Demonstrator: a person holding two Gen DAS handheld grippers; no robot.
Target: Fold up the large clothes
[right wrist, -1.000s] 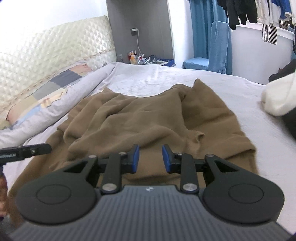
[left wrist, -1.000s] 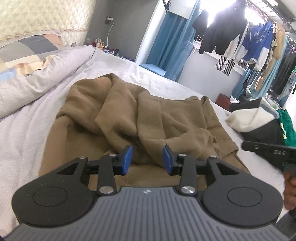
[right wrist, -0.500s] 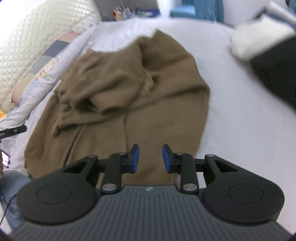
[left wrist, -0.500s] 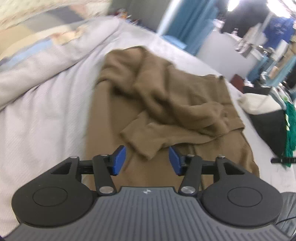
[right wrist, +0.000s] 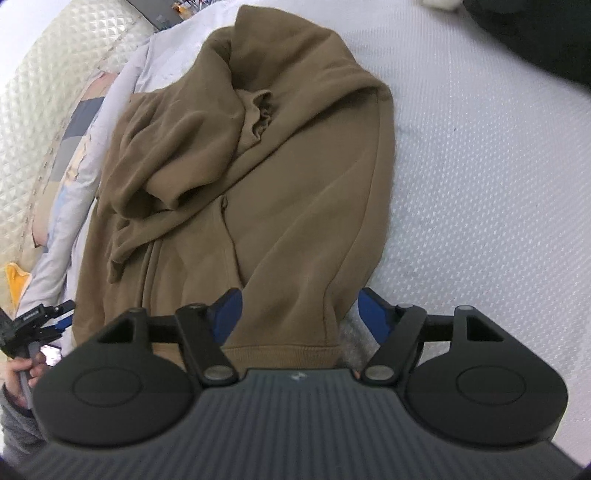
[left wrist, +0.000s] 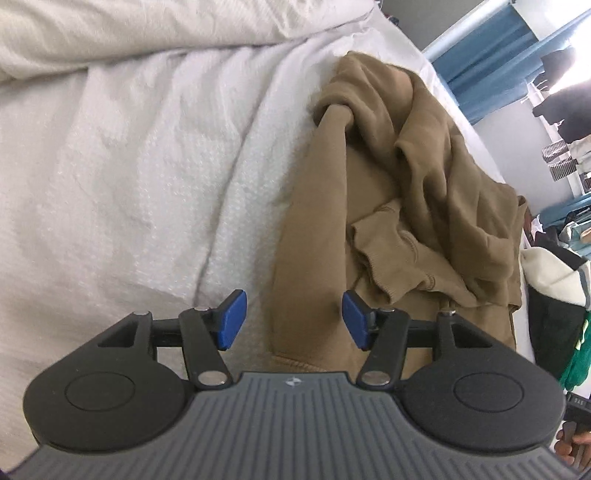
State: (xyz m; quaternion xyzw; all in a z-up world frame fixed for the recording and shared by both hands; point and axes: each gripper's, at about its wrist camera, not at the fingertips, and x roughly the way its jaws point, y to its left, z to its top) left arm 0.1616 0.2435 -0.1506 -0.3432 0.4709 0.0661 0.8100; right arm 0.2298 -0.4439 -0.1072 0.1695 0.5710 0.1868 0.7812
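Note:
A brown hoodie (left wrist: 424, 184) lies crumpled on the white bed sheet (left wrist: 147, 184), its sleeves bunched over its body. My left gripper (left wrist: 291, 314) stands open and points down over the near left corner of the hem; the cloth lies between the blue pads untouched. In the right wrist view the hoodie (right wrist: 277, 166) runs away from me. My right gripper (right wrist: 301, 310) hangs over the near right hem corner with its jaws opening; the ribbed hem sits between them and the pads do not press on it. The left gripper (right wrist: 48, 314) shows at the far left, held by a hand.
A pale duvet (left wrist: 147, 29) and a patchwork pillow (right wrist: 77, 147) lie along the left side below a quilted headboard (right wrist: 44, 92). A pile of white, dark and green clothes (left wrist: 554, 288) sits on the bed to the right. A blue curtain (left wrist: 498, 48) hangs beyond.
Both grippers have tipped downward and moved apart to the hoodie's near hem corners. Both pairs of jaws stand wider than before, the right most of all.

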